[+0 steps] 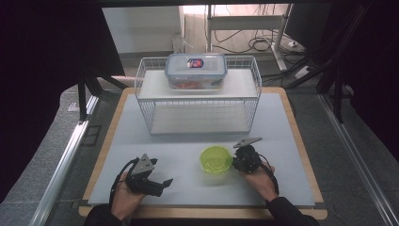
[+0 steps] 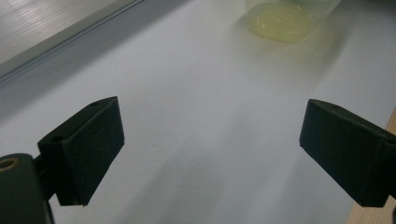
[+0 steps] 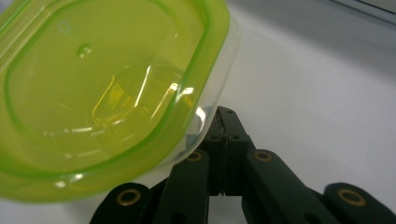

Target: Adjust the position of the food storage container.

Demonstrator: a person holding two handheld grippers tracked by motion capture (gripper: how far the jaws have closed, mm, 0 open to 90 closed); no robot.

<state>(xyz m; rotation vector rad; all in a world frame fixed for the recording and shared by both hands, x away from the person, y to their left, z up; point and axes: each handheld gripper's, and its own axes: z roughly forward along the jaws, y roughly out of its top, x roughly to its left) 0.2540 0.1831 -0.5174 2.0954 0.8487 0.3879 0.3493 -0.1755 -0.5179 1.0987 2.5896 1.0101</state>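
Left gripper (image 1: 165, 182): lies low at the near left of the worktop (image 1: 282, 141), held in the person's left hand (image 1: 123, 197); fingers (image 2: 86, 142) wide apart with bare worktop between them, holding nothing

Right gripper (image 1: 234, 159): at the near right in the person's right hand (image 1: 259, 181); in the right gripper view its fingers (image 3: 223, 140) are pressed flat together, tips right at the edge of the green container, and nothing can be seen pinched between them

Green container (image 1: 216, 159): small, clear-walled tub with a translucent green lid (image 3: 102, 93), sitting on the worktop just left of the right gripper, right of centre and in front of the basket

Handling: looks empty, so I judge it light and easy to send skidding on the smooth worktop; thin plastic walls likely flex, and the glossy lid is probably slippery

Where to hold: my pick is across the rim, where the thick green edge of the lid gives stiffness and a lip to catch on; closed fingers can only nudge it, so they would need to spread first

Wire basket (image 1: 197, 96): white, stands farther back in the middle, well apart from the tub, with a white shelf board across its top

Clear box (image 1: 195, 70): lidded, blue-rimmed, something reddish inside, resting on that board

In the way: nothing between grippers and tub; the basket's front wires would block a straight push backward
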